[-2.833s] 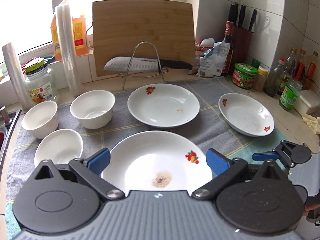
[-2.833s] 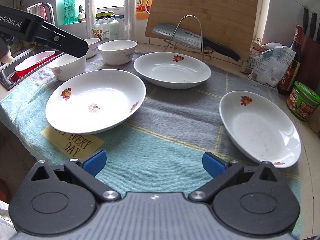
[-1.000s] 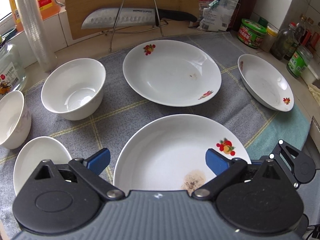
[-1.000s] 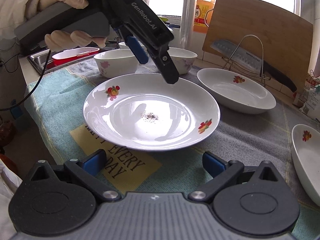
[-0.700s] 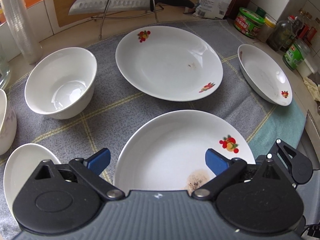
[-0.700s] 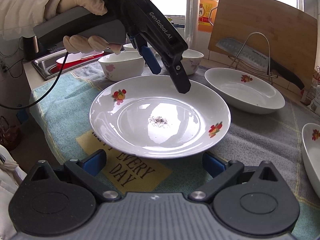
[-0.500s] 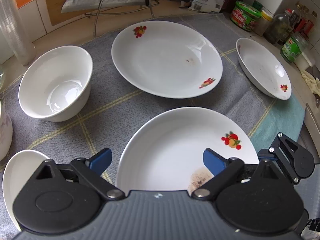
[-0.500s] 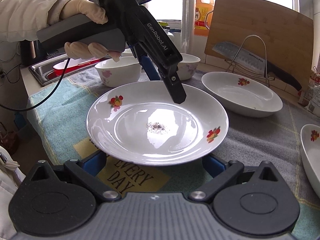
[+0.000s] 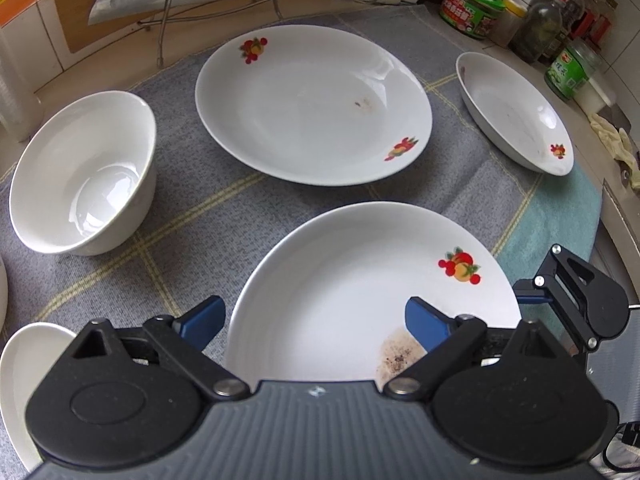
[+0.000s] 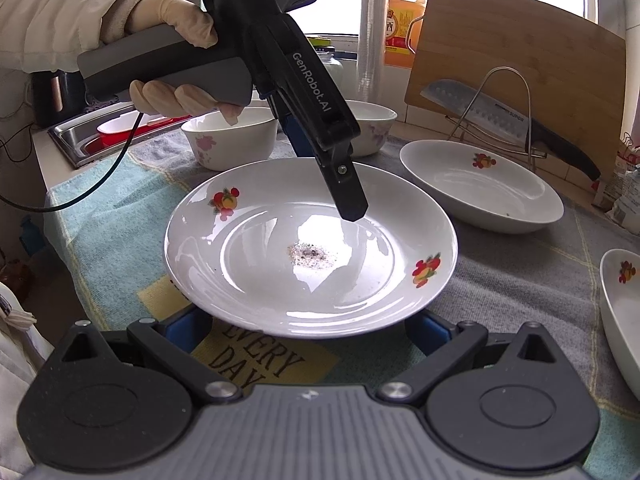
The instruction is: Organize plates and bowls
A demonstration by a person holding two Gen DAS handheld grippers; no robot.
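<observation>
Plates and bowls lie spread over a towel-covered worktop (image 9: pixel 188 216), none stacked yet. The soiled plate (image 10: pixel 312 248), with a dark crumb patch at its centre and fruit prints on the rim, sits at the lower centre of both views, and both grippers are set about it, probably so it can be lifted first and carried onto another plate.

The left gripper (image 9: pixel 316 320) points steeply down over the plate's left rim. Its jaws have just been closing yet stand spread: one blue pad hangs outside the rim over the towel, the other over the plate's inside near the crumbs. The right wrist view shows the near finger's tip just above the glaze; whether it touches I cannot tell. No pinch is made so far.

The right gripper (image 10: pixel 308 330) lies low at the plate's near edge, jaws wide, its blue pads tucked under the overhanging rim on either side and holding nothing.

A second fruit-print plate (image 9: pixel 312 104) sits at upper centre of the left view, a likely base for stacking. A third plate (image 9: pixel 516 112) lies at upper right, a deep white bowl (image 9: pixel 84 172) at left.
</observation>
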